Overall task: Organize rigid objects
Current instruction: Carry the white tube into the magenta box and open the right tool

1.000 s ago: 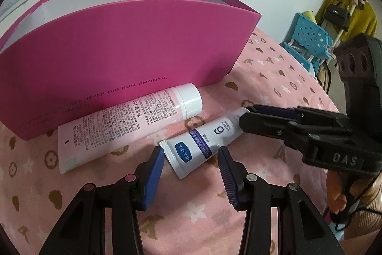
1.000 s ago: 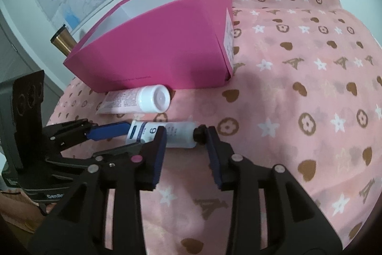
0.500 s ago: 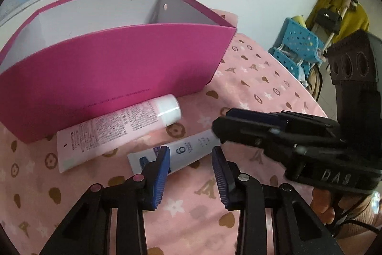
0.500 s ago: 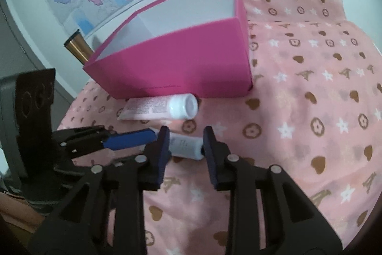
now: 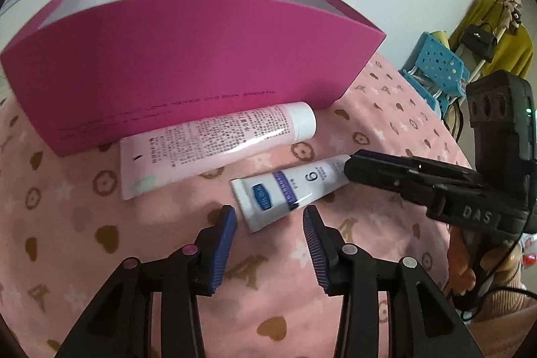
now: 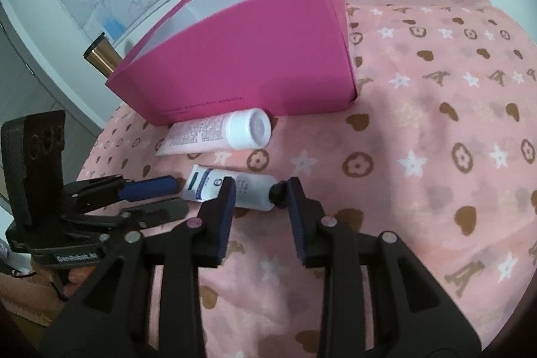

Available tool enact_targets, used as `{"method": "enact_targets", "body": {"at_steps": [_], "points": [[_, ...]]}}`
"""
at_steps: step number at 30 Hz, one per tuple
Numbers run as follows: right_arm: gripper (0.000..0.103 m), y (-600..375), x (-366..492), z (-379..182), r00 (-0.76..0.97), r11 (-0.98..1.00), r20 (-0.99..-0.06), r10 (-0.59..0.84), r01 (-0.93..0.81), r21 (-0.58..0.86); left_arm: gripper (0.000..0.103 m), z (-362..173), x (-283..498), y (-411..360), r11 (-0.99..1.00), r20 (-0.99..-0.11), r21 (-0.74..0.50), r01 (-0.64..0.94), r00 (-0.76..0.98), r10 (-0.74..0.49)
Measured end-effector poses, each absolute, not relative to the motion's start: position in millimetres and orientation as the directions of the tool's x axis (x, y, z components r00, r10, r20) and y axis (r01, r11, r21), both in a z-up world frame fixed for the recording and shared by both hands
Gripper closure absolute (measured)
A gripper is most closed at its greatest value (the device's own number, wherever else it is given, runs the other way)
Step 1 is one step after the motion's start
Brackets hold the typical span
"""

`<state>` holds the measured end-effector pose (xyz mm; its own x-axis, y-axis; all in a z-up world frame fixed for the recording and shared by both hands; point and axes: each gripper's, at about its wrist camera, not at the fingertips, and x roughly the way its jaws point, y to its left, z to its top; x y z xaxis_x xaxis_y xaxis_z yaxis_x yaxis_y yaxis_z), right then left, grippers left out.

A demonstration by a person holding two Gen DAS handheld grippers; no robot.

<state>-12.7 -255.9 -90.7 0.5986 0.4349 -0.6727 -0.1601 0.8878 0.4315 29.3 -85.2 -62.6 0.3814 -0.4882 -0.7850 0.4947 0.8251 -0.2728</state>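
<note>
Pink cloth (image 5: 386,109): both grippers' fingers reopened wide around white tube (image 5: 288,190), lowered again.

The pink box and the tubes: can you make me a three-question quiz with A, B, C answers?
1. Where does the pink tube lie?
A. inside the pink box
B. on the cloth in front of the box
C. in a claw

2. How many tubes lie on the cloth?
A. one
B. two
C. four

3. What is the right claw doing?
A. open around the small white tube
B. squeezing the pink tube
C. reaching inside the box

Answers:
1 B, it lies along the box's front wall.
2 B, one pink and one white.
3 A, its fingers stand apart, either side of the tube's cap end.
</note>
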Motion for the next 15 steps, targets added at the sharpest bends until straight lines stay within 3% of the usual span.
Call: {"method": "enact_targets", "body": {"at_steps": [4,6,15], "points": [[0.064,-253.1,-14.0,-92.7,0.602,0.889,-0.672,0.432,-0.159,0.429,0.049,-62.7,30.4,-94.4,0.823,-0.781,-0.270,0.500,0.386,-0.491],[0.059,-252.0,-14.9,-91.5,0.605,0.888,-0.668,0.433,-0.160,0.431,0.049,-62.5,27.8,-97.3,0.828,-0.783,-0.256,0.498,0.396,-0.480],[0.059,-253.4,-21.3,-73.6,0.655,0.897,-0.638,0.405,-0.151,0.415,0.049,-52.7,25.3,-96.7,0.819,-0.760,-0.300,0.489,0.397,-0.514]]}}
